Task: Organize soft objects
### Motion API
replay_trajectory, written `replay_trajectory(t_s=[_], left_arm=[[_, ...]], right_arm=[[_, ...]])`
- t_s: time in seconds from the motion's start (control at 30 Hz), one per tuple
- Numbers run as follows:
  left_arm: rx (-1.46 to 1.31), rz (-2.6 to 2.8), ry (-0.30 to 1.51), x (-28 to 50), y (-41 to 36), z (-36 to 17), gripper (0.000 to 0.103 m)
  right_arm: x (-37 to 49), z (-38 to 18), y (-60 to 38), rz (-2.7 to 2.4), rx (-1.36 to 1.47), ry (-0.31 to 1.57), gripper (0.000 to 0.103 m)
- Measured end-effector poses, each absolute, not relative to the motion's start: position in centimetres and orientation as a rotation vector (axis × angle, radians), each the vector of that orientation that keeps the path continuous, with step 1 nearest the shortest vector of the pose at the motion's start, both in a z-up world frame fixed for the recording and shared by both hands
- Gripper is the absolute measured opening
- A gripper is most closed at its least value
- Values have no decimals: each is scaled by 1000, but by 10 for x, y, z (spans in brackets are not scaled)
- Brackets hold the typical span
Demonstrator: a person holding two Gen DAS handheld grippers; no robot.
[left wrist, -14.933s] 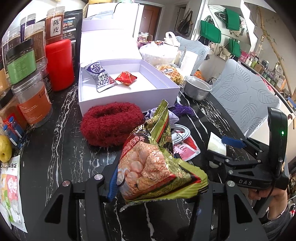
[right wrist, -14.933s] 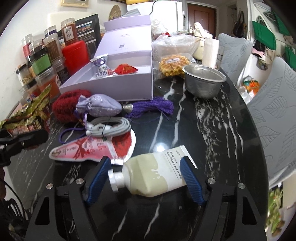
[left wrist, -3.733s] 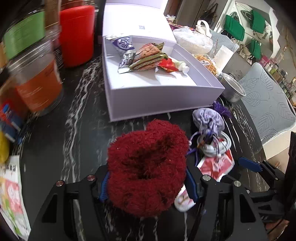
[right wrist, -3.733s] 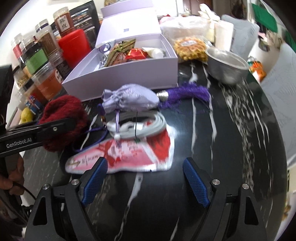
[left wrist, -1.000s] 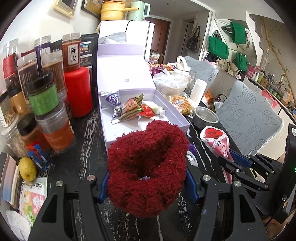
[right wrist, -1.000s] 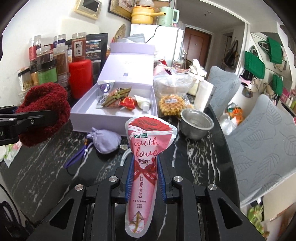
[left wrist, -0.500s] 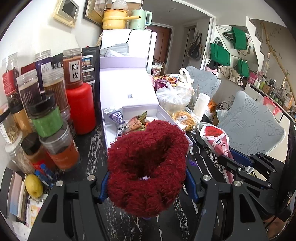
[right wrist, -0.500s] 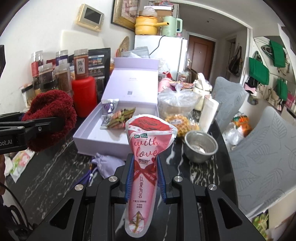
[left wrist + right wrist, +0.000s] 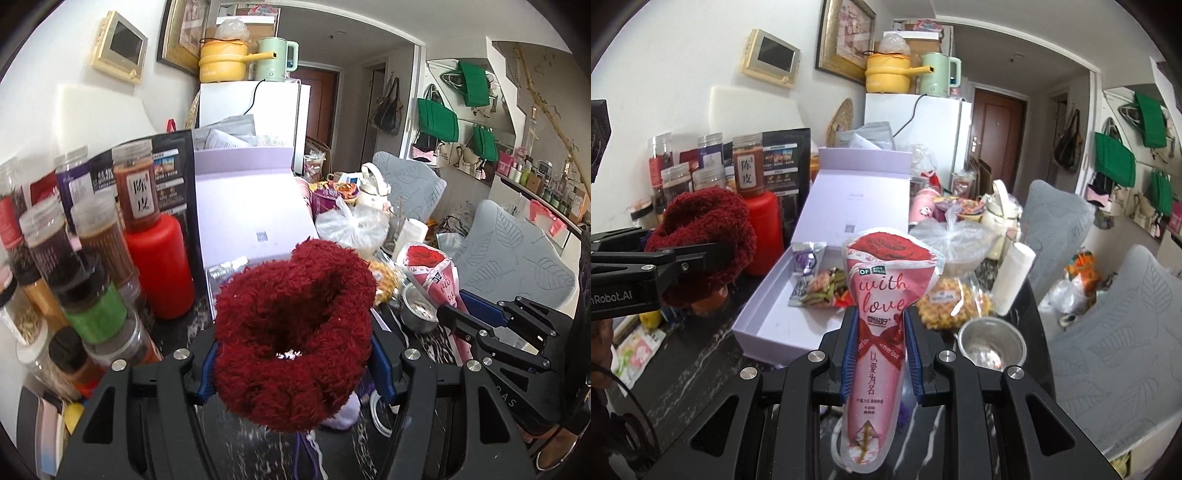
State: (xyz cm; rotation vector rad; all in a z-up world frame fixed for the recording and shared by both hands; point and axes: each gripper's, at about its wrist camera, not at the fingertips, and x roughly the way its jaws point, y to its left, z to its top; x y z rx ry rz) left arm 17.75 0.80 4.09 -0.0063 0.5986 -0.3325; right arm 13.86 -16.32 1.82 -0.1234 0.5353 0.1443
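Red fluffy scrunchie (image 9: 293,338) is being gripped by the left claw (image 9: 293,363) while the right claw (image 9: 881,345) is clamping a pink pouch (image 9: 882,317) above the lavender box (image 9: 783,328).

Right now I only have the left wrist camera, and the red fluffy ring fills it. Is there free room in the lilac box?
Observer: Yes. Behind the red fluffy ring, the right wrist view shows bare floor at the near end of the lilac box.
Operator: What lies in it?
Observer: A purple-and-white sachet and a green-edged snack packet, close together near the lid end.
Operator: How is the right one holding its pouch?
Observer: The right gripper has its fingers shut on the narrow waist of the pink rose pouch, wide end up.
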Motion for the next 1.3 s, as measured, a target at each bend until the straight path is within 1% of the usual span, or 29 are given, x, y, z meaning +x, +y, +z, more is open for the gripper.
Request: replay_trajectory(t_s=[0.47, 0.63, 0.97, 1.3], left_arm=[[9, -337, 515, 235, 2, 72, 64], [22, -335, 507, 254, -4, 74, 64], [40, -325, 544, 284, -14, 57, 64], [60, -299, 635, 308, -17, 24, 64]], right_arm=[[192, 43, -157, 185, -136, 479, 24], [211, 51, -156, 186, -121, 456, 24], [243, 51, -152, 196, -96, 446, 24], [272, 18, -154, 195, -53, 518, 25]])
